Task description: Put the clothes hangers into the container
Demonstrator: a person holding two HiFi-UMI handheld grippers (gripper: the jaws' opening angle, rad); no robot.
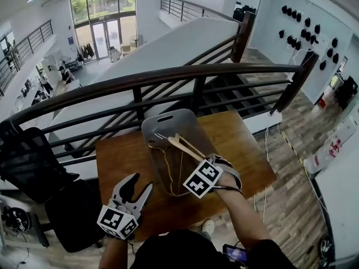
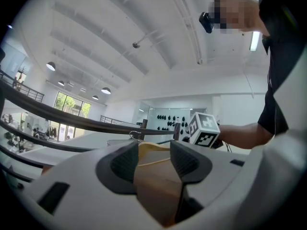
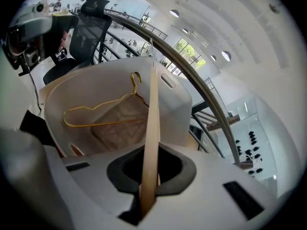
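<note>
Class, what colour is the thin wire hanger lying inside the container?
Gold wire hanger, clearest in right gripper view.

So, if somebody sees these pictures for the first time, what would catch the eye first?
Most striking is the pale wooden hanger, gripped edge-on in the shut right tool and held over the grey container on the wooden table. Inside the container lies a thin gold wire hanger. The left tool is open and empty above the table's near left part.
</note>
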